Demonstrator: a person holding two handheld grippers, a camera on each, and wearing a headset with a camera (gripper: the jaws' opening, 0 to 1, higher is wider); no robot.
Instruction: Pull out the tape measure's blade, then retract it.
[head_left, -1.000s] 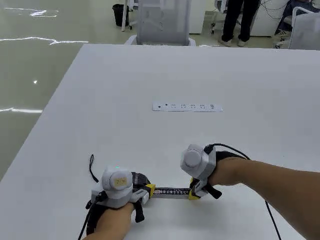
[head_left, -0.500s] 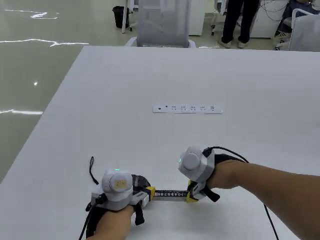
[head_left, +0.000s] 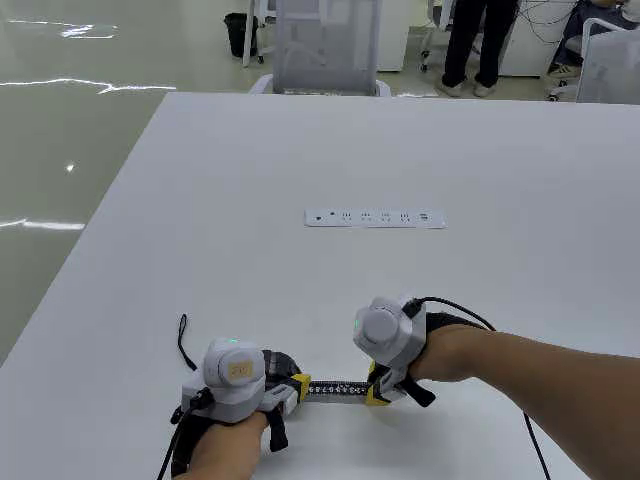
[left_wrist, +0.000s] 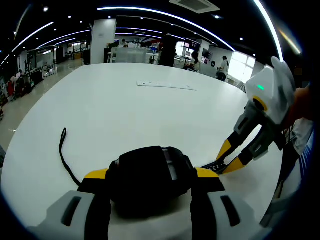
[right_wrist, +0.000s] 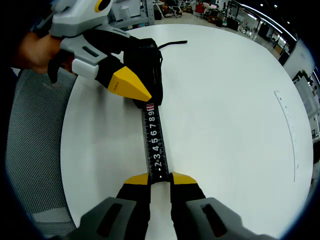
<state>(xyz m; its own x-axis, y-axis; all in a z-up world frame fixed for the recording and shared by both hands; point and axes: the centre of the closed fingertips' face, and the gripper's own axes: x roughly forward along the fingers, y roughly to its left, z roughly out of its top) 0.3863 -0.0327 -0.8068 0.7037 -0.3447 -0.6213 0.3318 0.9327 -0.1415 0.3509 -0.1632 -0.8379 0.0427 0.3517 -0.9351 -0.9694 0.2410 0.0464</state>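
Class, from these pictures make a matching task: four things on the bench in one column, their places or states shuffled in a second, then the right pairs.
1 tape case
2 blade
3 socket strip
4 black strap

A lies flat on the table, beyond both grippers
B clamped in the left gripper
C trails loose beside the case
D pulled out, tip pinched by the right gripper

Pairs: 1-B; 2-D; 3-A; 4-C

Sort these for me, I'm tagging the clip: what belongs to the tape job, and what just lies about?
In the job: tape measure, held by the left gripper; blade, pinched by the right gripper.
Lying about: power strip; chair past the table.
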